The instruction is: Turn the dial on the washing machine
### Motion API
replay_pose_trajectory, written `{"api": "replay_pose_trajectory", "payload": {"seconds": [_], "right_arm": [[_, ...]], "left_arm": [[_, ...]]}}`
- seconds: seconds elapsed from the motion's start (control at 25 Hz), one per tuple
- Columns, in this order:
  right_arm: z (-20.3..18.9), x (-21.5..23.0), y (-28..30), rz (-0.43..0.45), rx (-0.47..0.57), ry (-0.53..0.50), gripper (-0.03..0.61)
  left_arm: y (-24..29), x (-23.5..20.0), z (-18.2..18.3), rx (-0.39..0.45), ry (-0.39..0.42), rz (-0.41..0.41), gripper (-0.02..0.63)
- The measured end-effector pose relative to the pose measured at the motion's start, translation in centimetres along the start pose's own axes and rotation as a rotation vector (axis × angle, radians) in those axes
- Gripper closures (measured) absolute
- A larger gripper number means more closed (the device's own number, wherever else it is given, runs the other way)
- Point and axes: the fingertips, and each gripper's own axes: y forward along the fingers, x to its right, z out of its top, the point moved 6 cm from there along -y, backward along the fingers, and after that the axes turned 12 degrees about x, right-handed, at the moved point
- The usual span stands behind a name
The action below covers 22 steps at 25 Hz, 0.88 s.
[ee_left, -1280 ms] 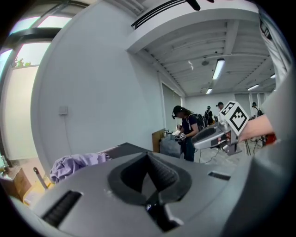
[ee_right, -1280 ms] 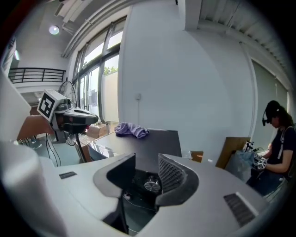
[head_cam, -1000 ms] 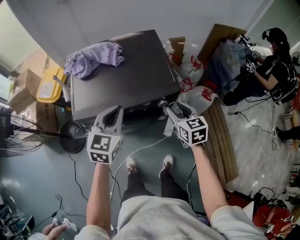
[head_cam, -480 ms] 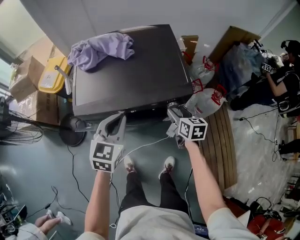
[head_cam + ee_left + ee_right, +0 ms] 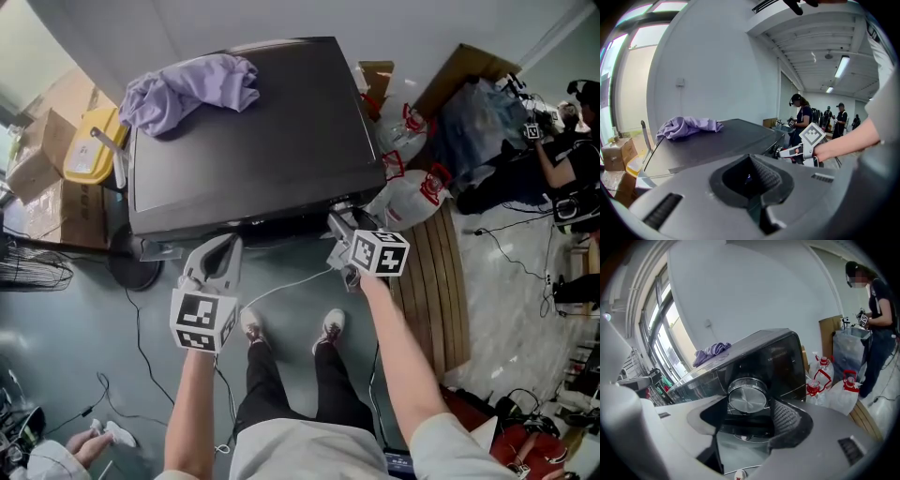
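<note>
The dark washing machine (image 5: pixel 253 131) stands ahead with a purple cloth (image 5: pixel 187 89) on its lid. Its round silver dial (image 5: pixel 747 398) sits on the front panel, straight in line with my right gripper (image 5: pixel 747 416). That gripper (image 5: pixel 336 223) is at the panel's right end. Its jaws have just been opening and now stand either side of the dial, with the ribbed pad (image 5: pixel 787 420) clear of it. My left gripper (image 5: pixel 214 255) hangs in front of the machine's left half, touching nothing. Its jaws (image 5: pixel 752 180) look shut, with nothing between them.
White jugs with red caps (image 5: pixel 412 192) and a wooden board (image 5: pixel 436 281) lie right of the machine. A yellow container (image 5: pixel 86 150) and cardboard boxes (image 5: pixel 37 178) stand to its left. A white cable (image 5: pixel 291 281) crosses the floor by my feet. A person (image 5: pixel 562 169) works far right.
Both grippers have come down in front of the machine. The right one has rolled and closed in on the front panel's right end, and its jaws stand wider.
</note>
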Motion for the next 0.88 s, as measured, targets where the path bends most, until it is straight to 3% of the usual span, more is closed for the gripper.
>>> {"api": "replay_pose_trajectory", "payload": {"seconds": [0.28, 0.64, 0.88], "right_arm": [[0.1, 0.0, 0.3, 0.004, -0.015, -0.064, 0.298], [0.1, -1.0, 0.3, -0.072, -0.036, -0.335, 0.298], [-0.1, -1.5, 0.4, -0.103, -0.038, -0.453, 0.298]], "left_arm": [[0.2, -0.5, -0.2, -0.008, -0.024, 0.008, 0.598], [0.0, -1.3, 0.0, -0.011, -0.053, 0.039, 0.598], [-0.3, -1.7, -0.5, -0.024, -0.044, 0.058, 0.598]]}}
